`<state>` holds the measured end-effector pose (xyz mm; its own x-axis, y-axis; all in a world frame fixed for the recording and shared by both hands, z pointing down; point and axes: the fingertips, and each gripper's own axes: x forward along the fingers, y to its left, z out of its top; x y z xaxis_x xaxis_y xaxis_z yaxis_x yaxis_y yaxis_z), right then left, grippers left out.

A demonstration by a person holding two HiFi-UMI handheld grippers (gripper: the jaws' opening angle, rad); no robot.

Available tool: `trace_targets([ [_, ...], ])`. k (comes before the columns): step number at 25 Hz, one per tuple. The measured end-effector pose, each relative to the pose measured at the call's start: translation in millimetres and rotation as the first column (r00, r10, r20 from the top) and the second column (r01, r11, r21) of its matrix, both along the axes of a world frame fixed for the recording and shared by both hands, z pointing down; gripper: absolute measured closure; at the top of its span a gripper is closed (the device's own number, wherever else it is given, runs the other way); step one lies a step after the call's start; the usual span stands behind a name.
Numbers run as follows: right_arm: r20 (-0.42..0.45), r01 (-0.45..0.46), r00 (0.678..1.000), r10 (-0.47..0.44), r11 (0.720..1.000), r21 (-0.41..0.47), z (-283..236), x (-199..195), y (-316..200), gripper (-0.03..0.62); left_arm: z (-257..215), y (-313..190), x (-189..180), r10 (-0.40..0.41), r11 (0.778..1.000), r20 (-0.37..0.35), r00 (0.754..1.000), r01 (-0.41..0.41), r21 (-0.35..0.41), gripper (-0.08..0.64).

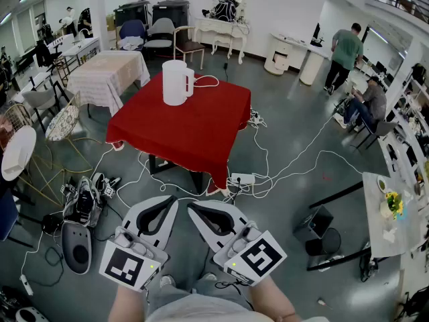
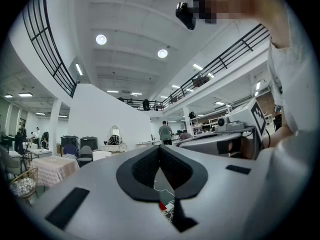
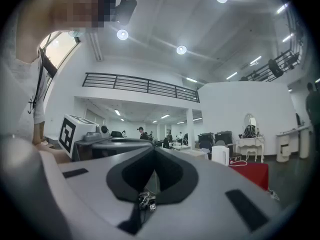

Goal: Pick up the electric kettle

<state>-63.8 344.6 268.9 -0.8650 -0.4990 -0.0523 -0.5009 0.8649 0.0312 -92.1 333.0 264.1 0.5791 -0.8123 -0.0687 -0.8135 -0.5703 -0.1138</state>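
A white electric kettle (image 1: 175,82) stands upright at the far left part of a red-covered table (image 1: 194,129), with its white cord looped beside it. Both grippers are held low and level over the floor, well short of the table's near edge. My left gripper (image 1: 171,200) has its jaws closed together with nothing between them, and my right gripper (image 1: 193,207) beside it looks the same. In the left gripper view the left gripper (image 2: 160,150) shows its dark pads meeting at the tip. The right gripper view shows the right gripper (image 3: 154,152) shut and, far off to its right, the kettle (image 3: 220,155) on the red table (image 3: 254,174).
White cables and a power strip (image 1: 241,178) trail over the floor by the table's near legs. Shoes and bags (image 1: 84,203) lie at the left, and a black box (image 1: 315,223) sits at the right. A cloth-covered table (image 1: 107,72) stands at the back left. People (image 1: 347,45) are at the far right.
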Motion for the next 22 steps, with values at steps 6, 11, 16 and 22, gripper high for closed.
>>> trace_targets([
  [6, 0.000, 0.001, 1.000, -0.001, 1.000, -0.001, 5, 7, -1, 0.588, 6, -2, 9, 0.003, 1.000, 0.004, 1.000, -0.003, -0.008, 0.552],
  [11, -0.002, 0.005, 1.000, -0.005, 1.000, 0.002, 5, 15, -5, 0.588, 6, -6, 20, 0.005, 1.000, 0.003, 1.000, -0.005, -0.007, 0.552],
  [16, 0.016, 0.007, 1.000, -0.007, 1.000, -0.009, 4, 29, -10, 0.588, 6, -10, 30, -0.006, 1.000, 0.007, 1.000, 0.006, -0.010, 0.552],
  [22, 0.021, 0.009, 1.000, -0.009, 1.000, -0.011, 10, 46, -16, 0.586, 11, -7, 39, -0.039, 0.999, 0.019, 0.999, 0.039, -0.010, 0.552],
])
